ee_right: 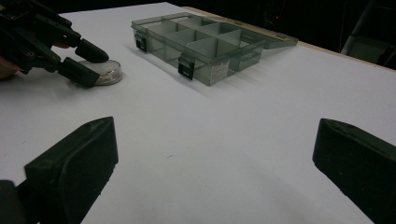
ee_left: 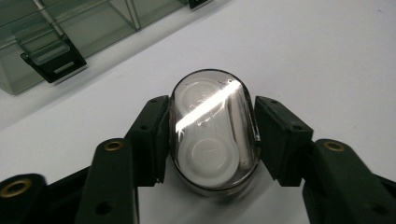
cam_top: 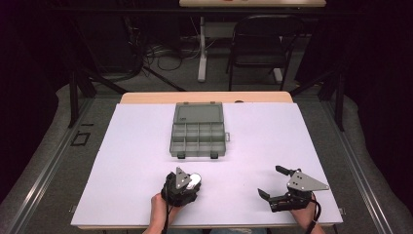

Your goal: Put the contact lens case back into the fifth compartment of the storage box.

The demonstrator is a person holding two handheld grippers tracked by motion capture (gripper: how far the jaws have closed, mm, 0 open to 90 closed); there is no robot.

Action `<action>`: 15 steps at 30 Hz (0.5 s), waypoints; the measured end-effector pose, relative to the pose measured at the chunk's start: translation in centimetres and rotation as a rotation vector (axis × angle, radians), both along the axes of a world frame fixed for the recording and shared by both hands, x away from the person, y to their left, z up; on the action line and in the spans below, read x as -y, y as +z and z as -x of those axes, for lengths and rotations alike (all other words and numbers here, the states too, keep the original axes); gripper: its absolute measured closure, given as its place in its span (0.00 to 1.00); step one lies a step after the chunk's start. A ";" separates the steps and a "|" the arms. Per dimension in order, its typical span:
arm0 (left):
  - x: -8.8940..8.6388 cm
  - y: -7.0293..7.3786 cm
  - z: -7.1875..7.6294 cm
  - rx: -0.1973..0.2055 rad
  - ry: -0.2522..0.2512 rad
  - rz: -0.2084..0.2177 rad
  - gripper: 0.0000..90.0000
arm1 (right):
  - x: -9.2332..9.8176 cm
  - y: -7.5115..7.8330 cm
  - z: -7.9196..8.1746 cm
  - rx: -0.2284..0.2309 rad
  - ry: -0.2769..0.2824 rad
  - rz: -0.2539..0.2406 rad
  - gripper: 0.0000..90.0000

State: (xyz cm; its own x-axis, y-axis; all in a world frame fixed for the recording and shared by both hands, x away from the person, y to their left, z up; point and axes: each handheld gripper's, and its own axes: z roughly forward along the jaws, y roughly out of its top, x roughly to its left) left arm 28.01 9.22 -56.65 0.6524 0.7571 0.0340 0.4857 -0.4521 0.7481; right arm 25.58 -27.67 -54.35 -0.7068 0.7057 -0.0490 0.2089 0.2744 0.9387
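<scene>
One oval case (ee_left: pixel 214 135) is clamped by the left gripper (ee_left: pixel 212 140); the right gripper (ee_right: pixel 215 163) is spread empty beside one organizer box (cam_top: pixel 197 130)

From above my side of the table (cam_top: pixel 122 161), the high view looks forward and down, with the compartment box (cam_top: pixel 197 136) mid-frame and well off. My left gripper (ee_left: pixel 212 140) camera sits close over the oval case (ee_left: pixel 212 135), the box (ee_left: pixel 56 32) just beyond. My right gripper (ee_right: pixel 215 168) camera looks low across the sheet, sharing that box (ee_right: pixel 201 44) and case (ee_right: pixel 108 71).
</scene>
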 end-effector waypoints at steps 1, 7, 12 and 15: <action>0.0 0.0 0.0 -0.004 0.004 0.000 0.54 | 0.0 0.0 0.0 0.000 0.001 0.001 0.00; 0.0 0.0 0.0 -0.006 0.006 -0.005 0.55 | 0.0 0.0 0.0 0.001 0.003 0.003 0.00; -0.1 0.0 0.1 0.004 -0.002 -0.001 0.55 | 0.0 0.0 0.1 0.004 0.004 0.005 0.00; -0.2 0.1 0.1 0.006 -0.004 0.009 0.55 | 0.0 0.0 0.1 0.004 0.004 0.005 0.00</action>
